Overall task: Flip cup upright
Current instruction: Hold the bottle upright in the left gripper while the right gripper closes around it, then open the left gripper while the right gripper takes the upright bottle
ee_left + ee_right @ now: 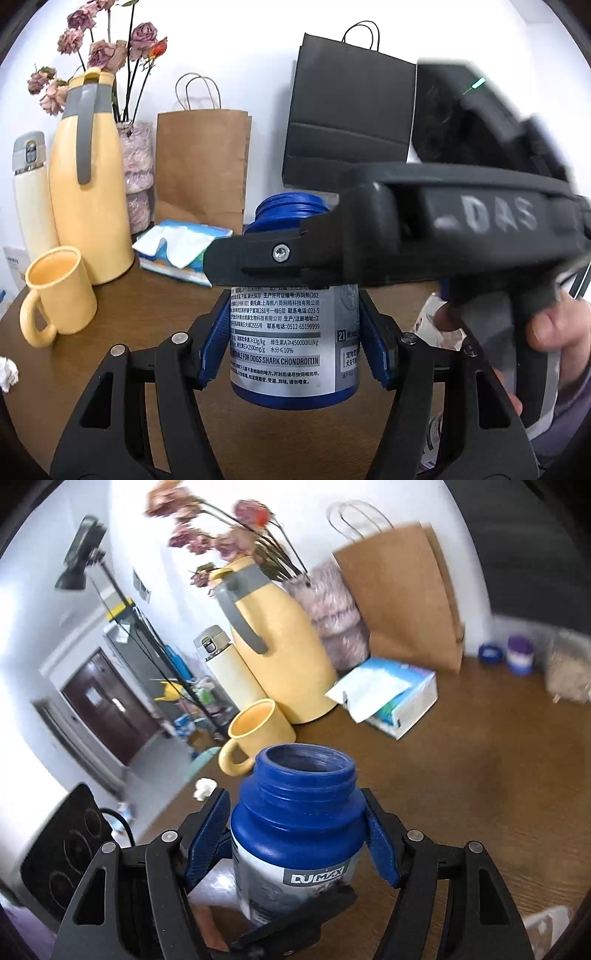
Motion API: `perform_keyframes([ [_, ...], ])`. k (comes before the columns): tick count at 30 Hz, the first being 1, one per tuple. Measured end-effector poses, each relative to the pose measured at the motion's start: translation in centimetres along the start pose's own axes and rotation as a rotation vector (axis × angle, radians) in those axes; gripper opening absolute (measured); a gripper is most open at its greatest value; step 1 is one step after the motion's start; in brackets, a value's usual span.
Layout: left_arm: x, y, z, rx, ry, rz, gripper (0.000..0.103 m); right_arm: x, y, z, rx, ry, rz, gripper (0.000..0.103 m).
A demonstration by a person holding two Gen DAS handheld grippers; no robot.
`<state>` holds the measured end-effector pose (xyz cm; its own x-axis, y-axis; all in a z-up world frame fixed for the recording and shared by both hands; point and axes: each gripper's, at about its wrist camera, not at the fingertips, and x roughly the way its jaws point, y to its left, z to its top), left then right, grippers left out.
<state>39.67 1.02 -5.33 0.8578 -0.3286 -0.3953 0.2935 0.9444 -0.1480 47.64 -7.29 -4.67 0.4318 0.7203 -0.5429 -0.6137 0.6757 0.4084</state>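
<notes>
Above the bench (461,775), both your tools grip the blue jar (295,339): left tool (295,343) clamped on its labelled body, right tool (295,834) at its shoulder, open mouth up.

- Your left gripper (295,339) has black angular arms, blue textured pads (212,347) and silver pivot bolts.
- Your right gripper (297,834) matches it; its body reads "DAS" in pale letters.

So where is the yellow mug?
The yellow mug stands upright on the table's left side, just in front of the yellow jug.
</notes>
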Motion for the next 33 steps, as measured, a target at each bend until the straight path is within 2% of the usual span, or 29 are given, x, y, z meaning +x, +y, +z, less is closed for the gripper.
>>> perform_keyframes([
  [6, -2.0, 0.0, -1.0, -0.024, 0.000, 0.018, 0.059, -3.1, 4.9, -3.1, -0.140, -0.110, -0.163, 0.073],
  [9, -3.8, -0.2, -1.8, -0.044, -0.012, 0.002, 0.059, -4.6, 7.2, -4.9, -0.170, -0.156, -0.228, 0.070],
  [12, -6.1, -0.8, -2.9, -0.031, -0.031, -0.001, 0.059, -7.0, 9.9, -6.9, -0.238, -0.260, -0.316, 0.069],
  [14, -7.4, -1.1, -3.7, -0.035, -0.040, -0.006, 0.059, -8.1, 11.3, -8.2, -0.240, -0.283, -0.331, 0.063],
  [16, -8.4, -1.1, -4.5, -0.052, -0.041, -0.022, 0.059, -8.8, 12.1, -9.4, -0.210, -0.281, -0.320, 0.063],
  [17, -8.9, -1.2, -4.9, -0.058, -0.041, -0.025, 0.059, -9.0, 12.0, -10.0, -0.178, -0.269, -0.286, 0.063],
  [18, -9.2, -1.2, -5.2, -0.060, -0.040, -0.024, 0.059, -8.6, 11.4, -10.6, -0.129, -0.235, -0.230, 0.063],
  [21, -9.7, -1.5, -6.4, -0.051, -0.001, -0.016, 0.059, -7.0, 10.1, -11.6, -0.059, -0.113, -0.180, 0.064],
  [22, -9.7, -1.6, -6.9, -0.046, 0.008, -0.004, 0.059, -6.8, 9.7, -11.6, -0.043, -0.099, -0.161, 0.064],
  [24, -9.8, -1.7, -7.8, -0.038, 0.011, 0.015, 0.059, -6.6, 8.3, -11.4, 0.017, -0.072, -0.071, 0.064],
  [27, -10.1, -1.4, -8.2, -0.043, 0.023, 0.011, 0.059, -5.8, 6.1, -11.1, 0.091, 0.004, 0.043, 0.065],
  [30, -9.9, -1.3, -8.3, -0.031, 0.037, 0.003, 0.059, -4.7, 4.7, -11.3, 0.130, 0.089, 0.112, 0.068],
  [33, -10.0, -1.7, -8.6, -0.004, 0.059, -0.028, 0.059, -3.9, 4.0, -11.6, 0.149, 0.139, 0.175, 0.070],
])
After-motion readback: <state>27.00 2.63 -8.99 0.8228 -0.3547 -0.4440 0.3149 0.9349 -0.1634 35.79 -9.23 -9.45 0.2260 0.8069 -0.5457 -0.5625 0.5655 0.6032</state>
